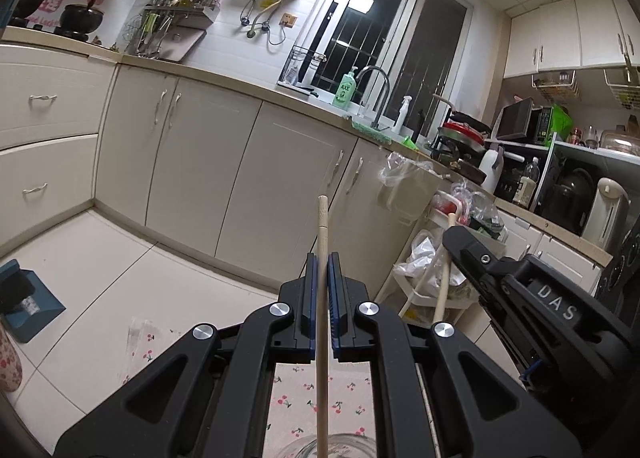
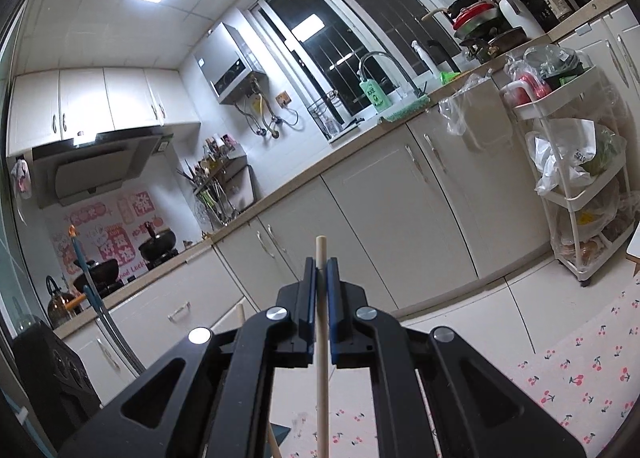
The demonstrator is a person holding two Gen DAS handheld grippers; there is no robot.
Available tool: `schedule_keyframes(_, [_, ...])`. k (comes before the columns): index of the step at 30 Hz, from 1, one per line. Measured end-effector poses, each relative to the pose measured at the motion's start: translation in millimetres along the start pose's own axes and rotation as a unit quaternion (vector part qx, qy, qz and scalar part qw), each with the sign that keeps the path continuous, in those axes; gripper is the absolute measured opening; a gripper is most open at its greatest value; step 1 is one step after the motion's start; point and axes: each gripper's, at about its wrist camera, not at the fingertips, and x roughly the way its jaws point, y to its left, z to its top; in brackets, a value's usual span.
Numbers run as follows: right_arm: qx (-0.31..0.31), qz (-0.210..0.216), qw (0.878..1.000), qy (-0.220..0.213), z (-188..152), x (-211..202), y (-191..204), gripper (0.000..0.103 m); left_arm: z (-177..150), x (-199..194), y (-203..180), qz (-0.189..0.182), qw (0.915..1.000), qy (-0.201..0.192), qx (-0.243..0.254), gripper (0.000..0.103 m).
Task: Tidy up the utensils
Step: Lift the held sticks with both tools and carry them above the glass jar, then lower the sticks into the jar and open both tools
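My left gripper (image 1: 322, 262) is shut on a pale wooden chopstick (image 1: 322, 225) that stands upright between the blue pads, its end sticking well above them. Its lower part runs down toward the rim of a glass jar (image 1: 340, 442) at the bottom edge. My right gripper (image 2: 320, 264) is shut on a second wooden chopstick (image 2: 321, 248), also upright. In the left wrist view the right gripper's black body (image 1: 532, 298) sits at the right with its chopstick (image 1: 446, 270). In the right wrist view the other chopstick's tip (image 2: 240, 314) shows at lower left.
A cherry-print cloth (image 2: 576, 370) covers the table below both grippers. Beige kitchen cabinets (image 1: 208, 161) and a counter with a sink tap (image 1: 374, 95) face me. A white tiered cart (image 2: 576, 185) with bags stands at the right. A blue dustpan (image 1: 24, 302) lies on the floor.
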Motion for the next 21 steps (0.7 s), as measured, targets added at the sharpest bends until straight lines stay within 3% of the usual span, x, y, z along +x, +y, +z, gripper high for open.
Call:
schedule_keyframes(10, [-0.017, -0.008, 1.0, 0.02, -18, -3, 1, 0.006, -13, -9, -1, 0.006, 0.9998, 0.013, 0.016, 0.005])
schedule_keyframes(21, [-0.046, -0.014, 0.997, 0.054, -38, -39, 10, 0.006, -29, -45, -3, 0.006, 0.9975, 0.043, 0.056, 0.005])
